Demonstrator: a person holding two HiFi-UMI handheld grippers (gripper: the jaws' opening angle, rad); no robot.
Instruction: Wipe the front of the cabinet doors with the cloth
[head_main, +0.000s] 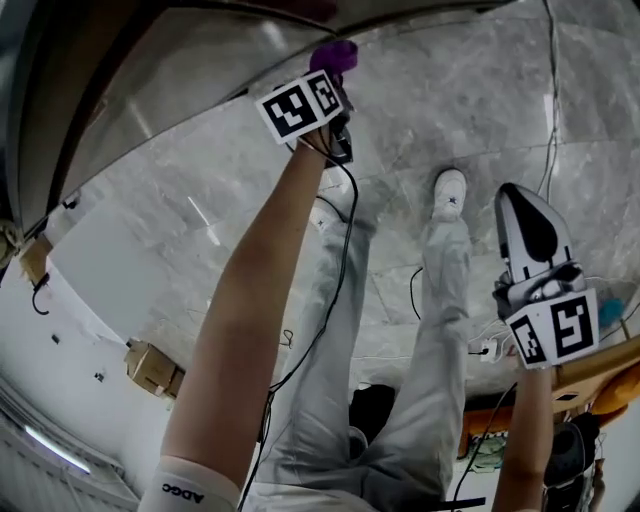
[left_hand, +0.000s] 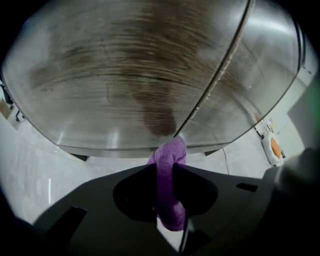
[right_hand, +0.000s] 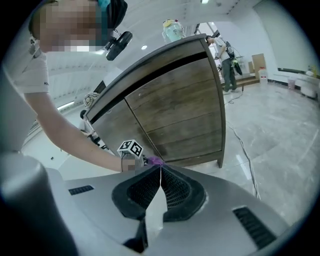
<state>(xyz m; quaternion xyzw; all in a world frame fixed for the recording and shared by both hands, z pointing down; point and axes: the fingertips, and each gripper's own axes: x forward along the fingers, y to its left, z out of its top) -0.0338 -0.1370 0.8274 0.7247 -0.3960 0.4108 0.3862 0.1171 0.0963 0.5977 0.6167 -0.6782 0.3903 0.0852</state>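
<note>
Left tongs (left_hand: 168, 175) clamp one purple cloth (left_hand: 170, 154) at two cabinet doors (left_hand: 125, 75); right tongs (right_hand: 160, 172) closed, empty.

The left gripper (left_hand: 167, 172) had a matt black shell. The right gripper (right_hand: 160, 170) had a pale grey shell, black ribbed pads (right_hand: 176, 192) inside its jaws and a black oval panel on its back, and each gripper carried a white cube (head_main: 300, 105) printed with black square markers. The person wore a white short sleeve (head_main: 195, 488) with dark lettering at its hem, light grey trousers (head_main: 425, 380) and white shoes (head_main: 450, 192), and a thin black cable (head_main: 354, 240) ran from the left gripper.
</note>
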